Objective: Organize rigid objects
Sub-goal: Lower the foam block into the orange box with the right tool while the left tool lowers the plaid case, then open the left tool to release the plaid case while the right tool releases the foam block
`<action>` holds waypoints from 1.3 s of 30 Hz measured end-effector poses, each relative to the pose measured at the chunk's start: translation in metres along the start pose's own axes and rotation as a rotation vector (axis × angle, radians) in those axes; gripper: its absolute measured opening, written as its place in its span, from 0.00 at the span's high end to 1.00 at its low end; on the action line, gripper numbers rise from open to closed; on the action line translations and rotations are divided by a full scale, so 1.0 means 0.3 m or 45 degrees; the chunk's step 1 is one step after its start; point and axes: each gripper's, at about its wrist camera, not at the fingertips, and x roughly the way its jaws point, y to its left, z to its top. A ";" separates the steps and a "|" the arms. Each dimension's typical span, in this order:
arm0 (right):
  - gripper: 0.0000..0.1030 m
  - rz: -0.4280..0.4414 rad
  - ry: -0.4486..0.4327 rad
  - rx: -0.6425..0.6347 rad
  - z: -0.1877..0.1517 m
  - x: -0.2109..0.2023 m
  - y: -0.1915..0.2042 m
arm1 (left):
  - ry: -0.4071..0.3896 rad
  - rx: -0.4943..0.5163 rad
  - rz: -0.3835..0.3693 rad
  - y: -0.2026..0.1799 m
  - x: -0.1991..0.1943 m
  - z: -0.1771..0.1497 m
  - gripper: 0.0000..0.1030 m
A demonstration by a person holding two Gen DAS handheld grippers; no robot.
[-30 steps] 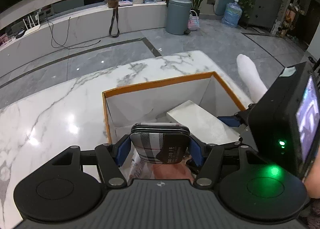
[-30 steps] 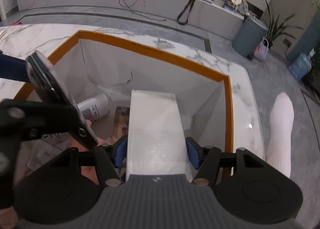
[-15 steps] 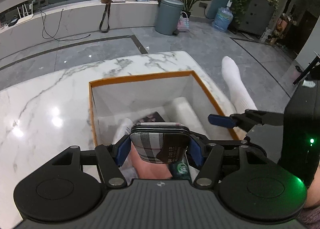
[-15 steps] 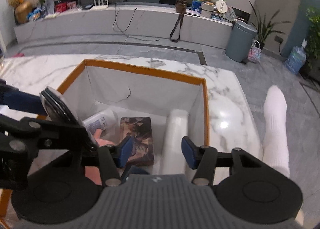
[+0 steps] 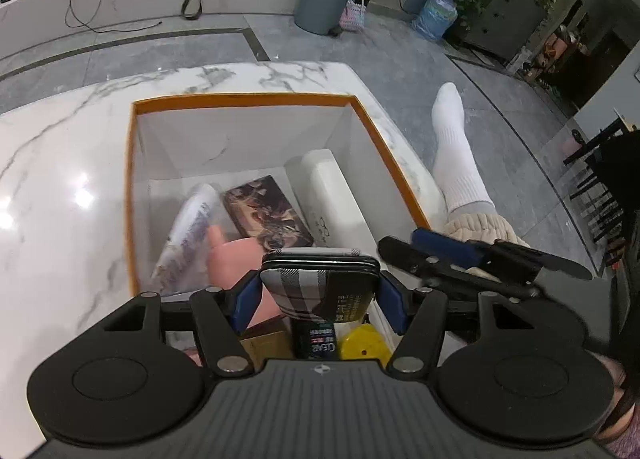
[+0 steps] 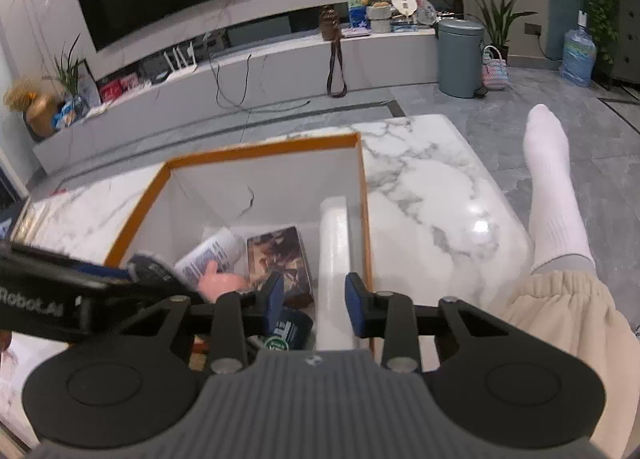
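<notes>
My left gripper grasps a plaid case over the orange-rimmed box. My right gripper is clenched, empty, above the white box.

left hand-held gripper: clamped, angled down | right hand-held gripper: closed, empty

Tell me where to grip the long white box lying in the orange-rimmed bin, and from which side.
Grip the long white box across its narrow width, mid-length, coming from above. It lies flat against the bin's right wall, so only its top and left face look reachable.
</notes>
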 end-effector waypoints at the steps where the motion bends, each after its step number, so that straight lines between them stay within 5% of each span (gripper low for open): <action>1: 0.76 -0.018 0.009 0.000 -0.001 0.009 -0.001 | 0.002 0.003 0.006 0.001 0.012 0.005 0.31; 11: 0.77 -0.026 0.016 -0.063 -0.015 0.030 0.016 | -0.042 -0.183 0.009 0.062 0.120 0.042 0.26; 26: 0.73 0.010 -0.027 -0.147 -0.026 0.003 0.063 | -0.157 -0.069 0.144 0.059 -0.016 0.009 0.20; 34: 0.51 0.021 -0.136 -0.165 -0.079 -0.153 0.119 | -0.394 0.089 0.285 0.015 -0.224 -0.114 0.22; 39: 0.46 0.033 -0.203 -0.155 -0.151 -0.265 0.173 | -0.539 0.183 0.424 -0.022 -0.344 -0.219 0.23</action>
